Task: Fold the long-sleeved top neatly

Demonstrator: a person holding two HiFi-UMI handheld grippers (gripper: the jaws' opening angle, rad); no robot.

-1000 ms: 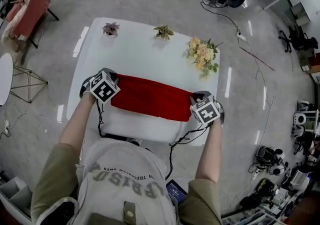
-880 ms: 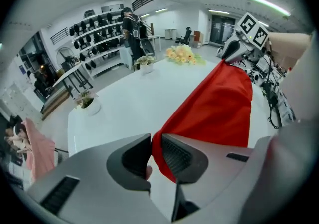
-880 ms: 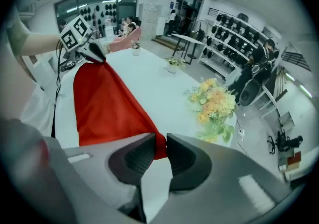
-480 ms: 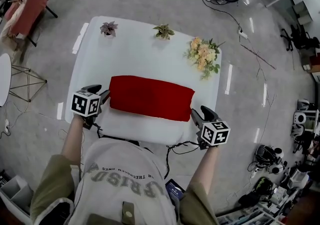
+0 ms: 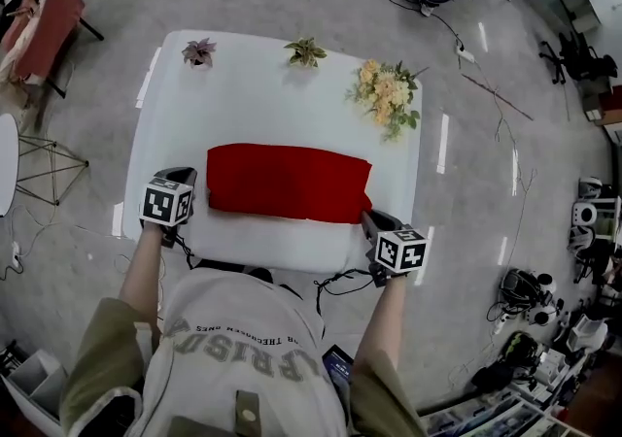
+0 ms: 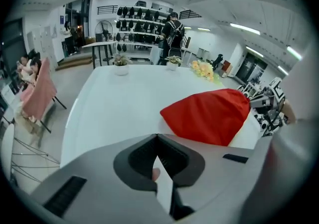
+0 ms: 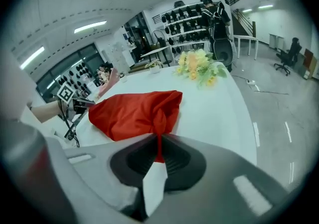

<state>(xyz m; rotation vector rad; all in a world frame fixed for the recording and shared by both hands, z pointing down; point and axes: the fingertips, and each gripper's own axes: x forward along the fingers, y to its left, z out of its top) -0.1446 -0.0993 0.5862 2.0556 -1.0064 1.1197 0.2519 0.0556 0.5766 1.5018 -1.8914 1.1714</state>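
Now the red long-sleeved top lies folded into a long band across the near half of the white worktop. Its near right corner is pinched in the right tool, whose jaws have just been closing on the cloth. The left tool, its jaws just closed together on nothing, sits beside the band's left end without touching it.

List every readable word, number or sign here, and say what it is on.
"RISD": large letters on the person's sweatshirt, ends cut off, reading uncertain.
Smaller line beside them: too blurred to read.
Marker cubes: black-and-white square patterns, no letters.
Red top: no print shows.
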